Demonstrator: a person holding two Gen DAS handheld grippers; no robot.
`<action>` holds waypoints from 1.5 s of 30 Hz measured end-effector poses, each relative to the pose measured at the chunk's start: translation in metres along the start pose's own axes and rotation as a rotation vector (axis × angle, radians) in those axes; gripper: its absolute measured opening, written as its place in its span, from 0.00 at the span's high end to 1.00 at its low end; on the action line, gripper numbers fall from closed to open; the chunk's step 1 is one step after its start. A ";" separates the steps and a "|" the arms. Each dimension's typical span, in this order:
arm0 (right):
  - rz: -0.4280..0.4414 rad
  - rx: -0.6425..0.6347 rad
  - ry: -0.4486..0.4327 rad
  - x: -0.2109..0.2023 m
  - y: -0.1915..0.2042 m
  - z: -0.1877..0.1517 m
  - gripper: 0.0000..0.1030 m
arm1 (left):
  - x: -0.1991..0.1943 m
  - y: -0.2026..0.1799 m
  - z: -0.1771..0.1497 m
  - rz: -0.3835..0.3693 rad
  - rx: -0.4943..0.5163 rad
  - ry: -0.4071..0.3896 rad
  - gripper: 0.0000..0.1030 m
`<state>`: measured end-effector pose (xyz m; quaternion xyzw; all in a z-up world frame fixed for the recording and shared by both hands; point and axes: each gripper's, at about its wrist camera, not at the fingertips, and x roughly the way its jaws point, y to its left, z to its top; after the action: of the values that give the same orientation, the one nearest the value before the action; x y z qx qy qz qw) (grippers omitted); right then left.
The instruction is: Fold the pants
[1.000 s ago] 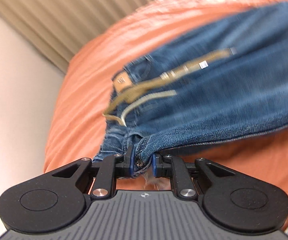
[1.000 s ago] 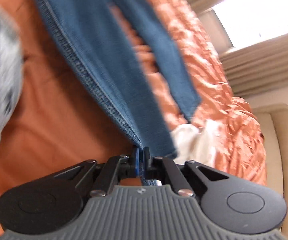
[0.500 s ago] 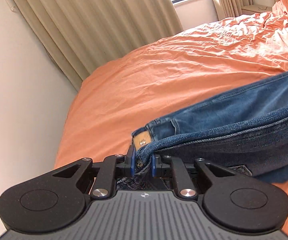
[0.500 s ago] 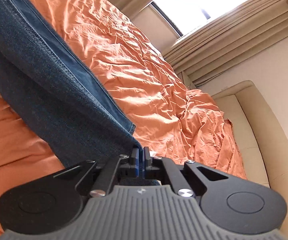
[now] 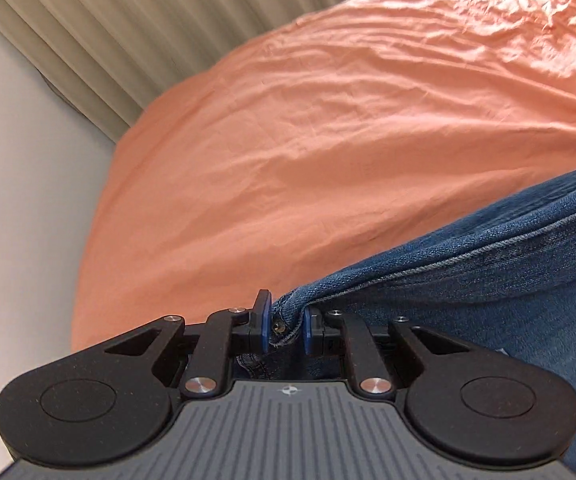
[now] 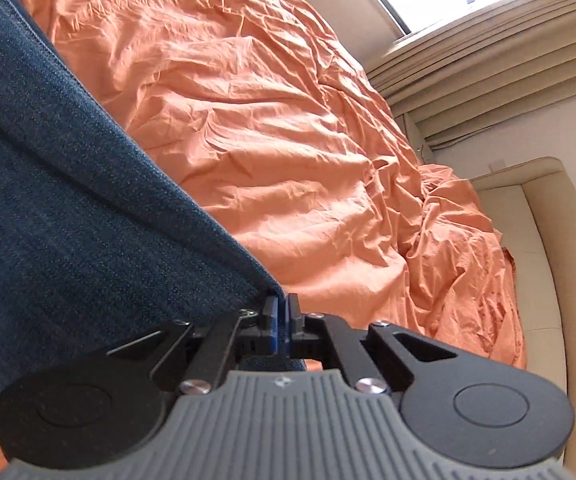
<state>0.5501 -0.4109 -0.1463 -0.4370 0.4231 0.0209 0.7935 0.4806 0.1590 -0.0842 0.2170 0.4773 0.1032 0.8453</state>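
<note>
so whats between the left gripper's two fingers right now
A bunched denim edge of the jeans, with a metal rivet, sits clamped in the left gripper, seen in the left wrist view.

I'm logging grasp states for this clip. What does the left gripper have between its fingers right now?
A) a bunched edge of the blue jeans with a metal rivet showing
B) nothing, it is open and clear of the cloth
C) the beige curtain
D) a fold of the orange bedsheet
A: in the left wrist view the left gripper pinches a bunched edge of the jeans, a rivet showing between its blue pads.
</note>
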 end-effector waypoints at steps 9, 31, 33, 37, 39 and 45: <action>0.054 -0.052 0.075 0.081 0.036 0.022 1.00 | 0.081 -0.023 0.008 -0.025 0.027 0.102 0.83; -0.044 0.027 0.048 0.059 0.028 0.011 0.87 | 0.056 -0.019 0.021 0.028 0.030 0.012 0.47; -0.034 0.076 0.039 0.053 0.026 0.010 0.47 | 0.052 -0.022 0.021 0.051 0.058 0.008 0.01; 0.015 0.178 0.035 0.027 0.022 0.007 0.35 | 0.026 -0.015 0.015 -0.019 0.048 -0.021 0.01; 0.080 0.271 0.006 0.003 0.020 0.005 0.35 | 0.008 -0.005 0.006 -0.040 -0.001 -0.031 0.02; 0.366 0.585 -0.101 -0.073 0.043 -0.002 0.34 | -0.035 0.071 -0.062 -0.206 -0.405 -0.044 0.10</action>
<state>0.4846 -0.3615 -0.1257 -0.1063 0.4426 0.0620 0.8883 0.4120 0.2246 -0.0522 -0.0049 0.4478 0.1051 0.8879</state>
